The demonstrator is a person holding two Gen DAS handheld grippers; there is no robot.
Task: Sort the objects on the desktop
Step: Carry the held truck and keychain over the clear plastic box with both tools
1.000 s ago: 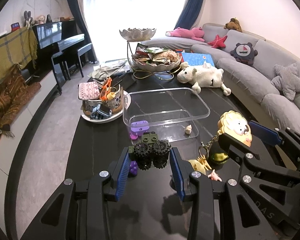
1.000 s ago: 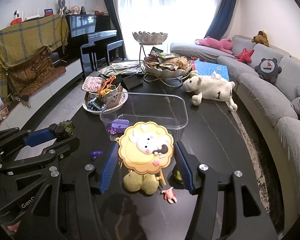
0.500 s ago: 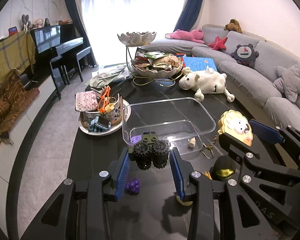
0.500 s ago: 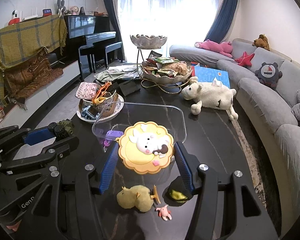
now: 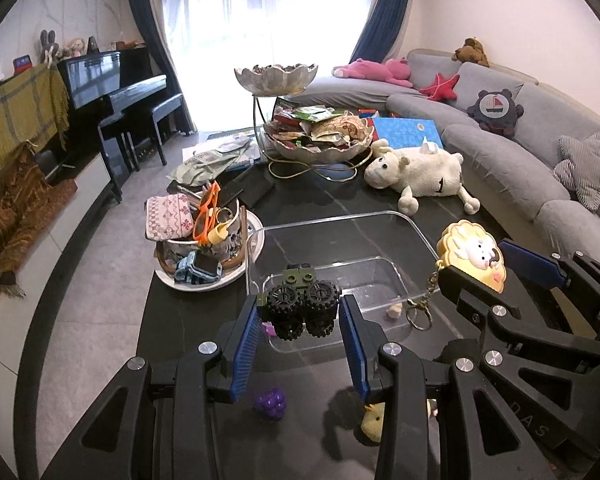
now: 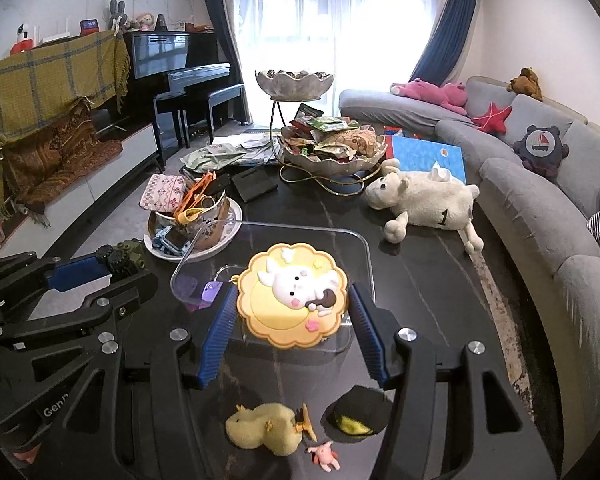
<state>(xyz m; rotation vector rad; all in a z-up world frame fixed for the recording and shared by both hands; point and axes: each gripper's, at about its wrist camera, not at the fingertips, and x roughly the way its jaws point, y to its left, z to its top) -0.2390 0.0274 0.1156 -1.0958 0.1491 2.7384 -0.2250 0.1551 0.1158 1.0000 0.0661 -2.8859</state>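
Only in the right view – pink figurine; left tongs clamping toy truck, right tongs keychain.

grey sofa, black piano, blue curtains

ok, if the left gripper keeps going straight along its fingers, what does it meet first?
Probably the clear plastic bin: the left gripper, shut on the green toy truck with black wheels, points down over the bin's near wall, so the truck would likely meet the wall or floor first. Depth is uncertain.
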